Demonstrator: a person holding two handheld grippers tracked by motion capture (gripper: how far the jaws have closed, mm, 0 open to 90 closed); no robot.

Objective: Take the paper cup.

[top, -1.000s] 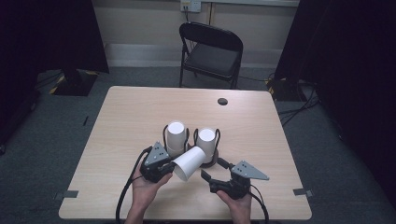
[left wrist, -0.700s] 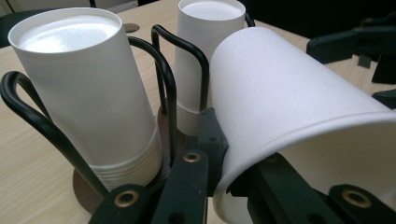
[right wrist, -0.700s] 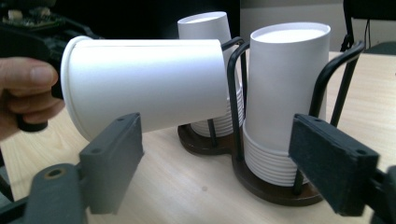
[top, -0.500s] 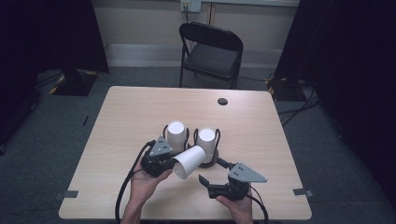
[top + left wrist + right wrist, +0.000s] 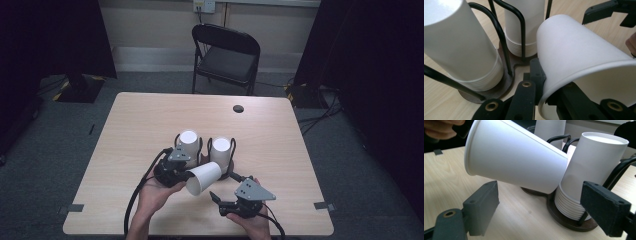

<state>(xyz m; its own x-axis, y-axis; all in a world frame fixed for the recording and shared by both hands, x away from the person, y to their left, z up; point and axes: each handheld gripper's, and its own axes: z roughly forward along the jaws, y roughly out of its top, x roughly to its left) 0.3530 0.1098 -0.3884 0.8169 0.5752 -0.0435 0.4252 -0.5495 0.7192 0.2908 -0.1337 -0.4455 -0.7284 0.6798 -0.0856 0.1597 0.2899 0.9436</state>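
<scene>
Wood counter [image 5: 135, 130] w/ two white cup stacks [image 5: 188, 145] [image 5: 220, 151] upright in black wire holder [image 5: 204, 150], near centre. Left tool [image 5: 187, 175] grips a single white cup [image 5: 203, 177] lying tilted, just in front of stacks. Right tool [image 5: 217, 200] jaws apart, near cup's mouth. Black chair [image 5: 226, 55] behind counter; small dark disc [image 5: 238, 108] at far edge.

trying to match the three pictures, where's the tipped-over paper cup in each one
High view: the tipped paper cup sits low centre, held by the left gripper.
Left gripper view: right half, rim between the jaws.
Right gripper view: upper left.
Shared landmark: the right-hand cup stack in its wire holder.
</scene>
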